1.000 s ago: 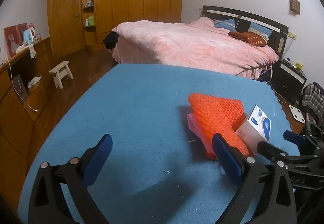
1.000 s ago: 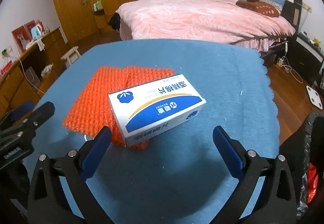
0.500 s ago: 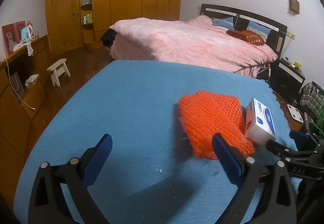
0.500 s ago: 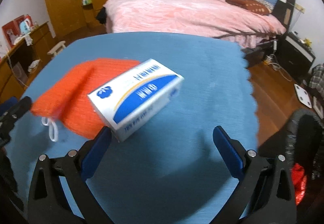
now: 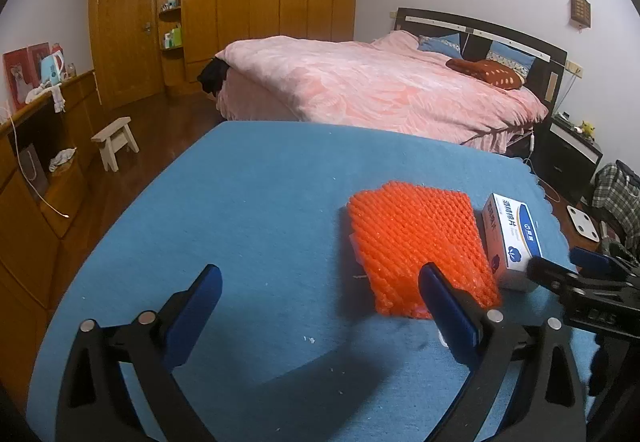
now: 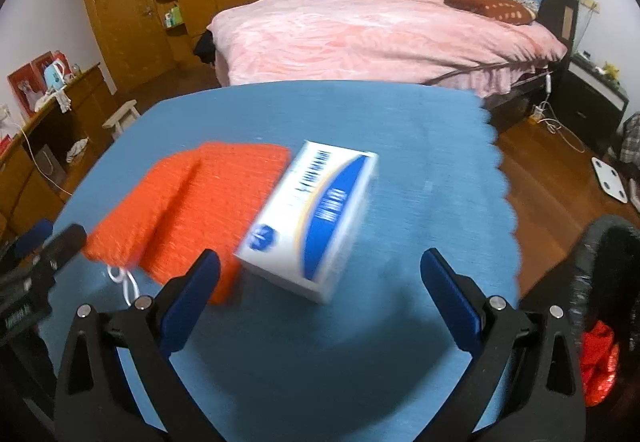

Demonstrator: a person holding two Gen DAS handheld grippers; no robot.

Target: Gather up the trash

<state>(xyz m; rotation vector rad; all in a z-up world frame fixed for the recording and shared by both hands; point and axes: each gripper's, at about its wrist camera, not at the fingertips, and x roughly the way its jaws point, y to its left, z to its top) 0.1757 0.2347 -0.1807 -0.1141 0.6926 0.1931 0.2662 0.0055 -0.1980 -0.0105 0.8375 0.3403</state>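
An orange bubble-wrap pouch (image 5: 416,242) lies on the blue table cloth (image 5: 260,202); it also shows in the right wrist view (image 6: 200,202). A white and blue box (image 5: 512,238) lies beside its right edge; in the right wrist view the box (image 6: 316,218) lies just ahead of my right gripper (image 6: 320,282), which is open and empty. My left gripper (image 5: 316,302) is open and empty, left of the pouch. The right gripper's fingertips (image 5: 560,274) show at the right of the left wrist view.
A black trash bag (image 6: 600,282) with red trash (image 6: 598,362) inside hangs off the table's right side. A pink bed (image 5: 380,86) stands beyond the table. A wooden counter (image 5: 40,170) and stool (image 5: 116,142) are at left. The scalloped table edge (image 6: 500,182) is at right.
The box has turned from lying across the pouch to lying beside it, lengthways to the right gripper. Both views have shifted slightly; the pouch lies flatter.
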